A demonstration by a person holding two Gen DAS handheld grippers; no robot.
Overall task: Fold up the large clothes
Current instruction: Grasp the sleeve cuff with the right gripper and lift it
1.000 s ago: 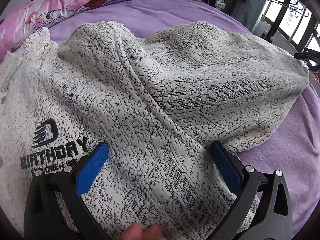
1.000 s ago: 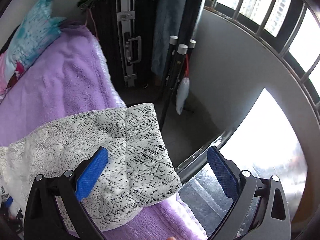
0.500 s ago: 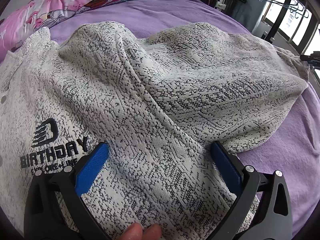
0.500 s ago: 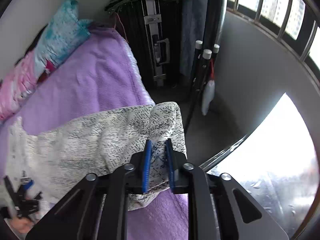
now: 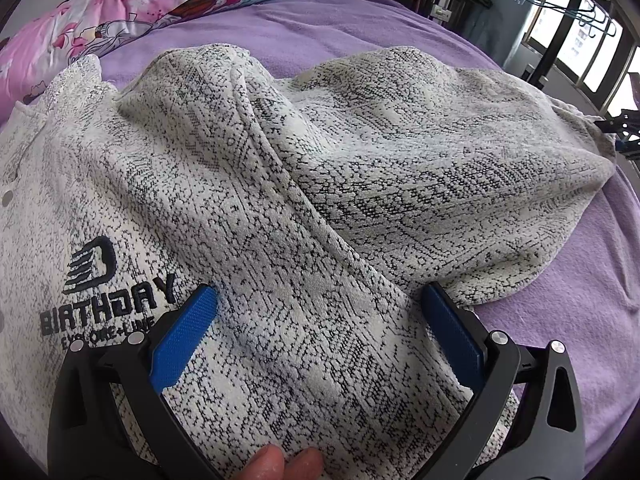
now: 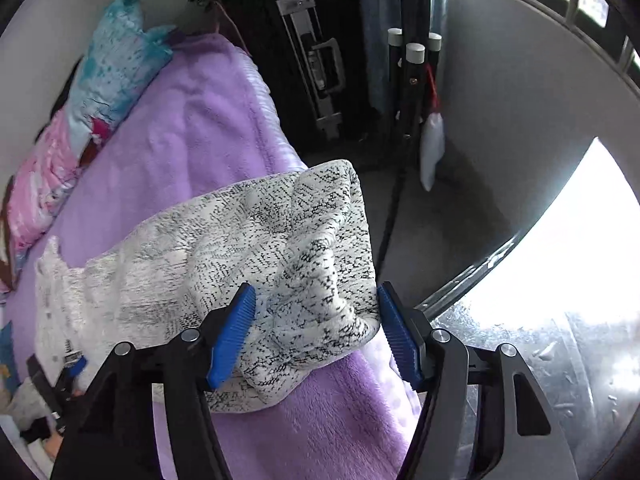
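Here, both open: left gripper [image 5: 318,328] and right gripper [image 6: 316,330] around the sweater [image 5: 280,184].

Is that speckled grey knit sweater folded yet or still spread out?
Partly folded: the speckled grey knit sweater has one sleeve laid across its body, the rest spread on the purple blanket.

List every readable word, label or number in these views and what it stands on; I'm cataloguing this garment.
"BIRTHDAY": dark embroidered lettering on the speckled sweater, under a striped D-shaped logo.
Smaller line beneath it, partly hidden by the left gripper: reads roughly "EXPLORE+LINE", not certain.
Pillow print: pictures only, no legible words.
Right wrist view: no readable text.
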